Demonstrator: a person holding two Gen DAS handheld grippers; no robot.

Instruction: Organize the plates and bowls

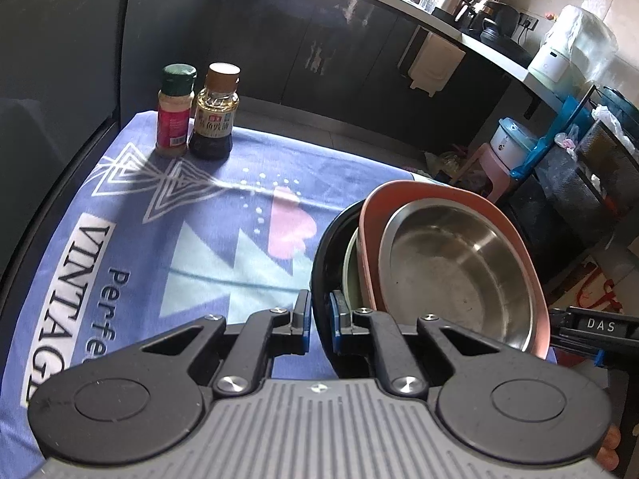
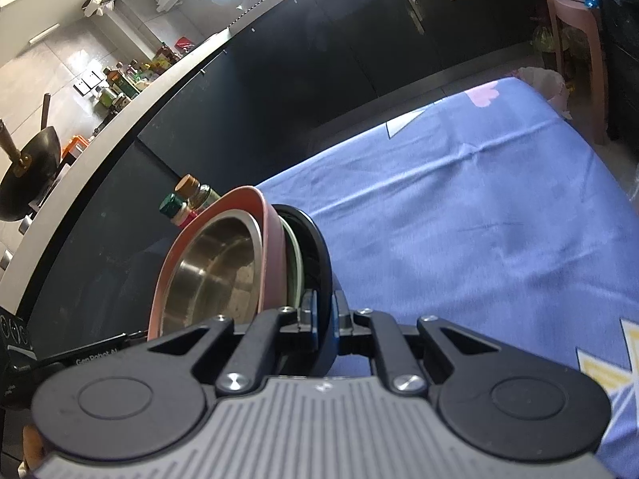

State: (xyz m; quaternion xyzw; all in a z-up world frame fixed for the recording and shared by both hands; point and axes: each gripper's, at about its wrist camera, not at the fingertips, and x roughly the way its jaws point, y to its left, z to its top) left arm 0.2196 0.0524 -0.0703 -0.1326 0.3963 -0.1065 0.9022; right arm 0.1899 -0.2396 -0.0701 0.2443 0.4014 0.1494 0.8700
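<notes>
gripping opposite sides of a black dish [image 1: 321,255] rim, the left gripper [image 1: 319,319] and right gripper [image 2: 325,317] each have their fingers pinching it, holding a stack above the blue cloth [image 1: 223,215] on the bench. inside the dish sit a pale green plate [image 1: 349,263], a pink bowl [image 1: 373,215] and a steel bowl [image 1: 455,271]. a spice jar [image 1: 173,109] and a sauce bottle [image 1: 215,113] stand side by side at the cloth's far edge, well apart from the stack, with dark cabinets [image 1: 319,52] behind.
</notes>
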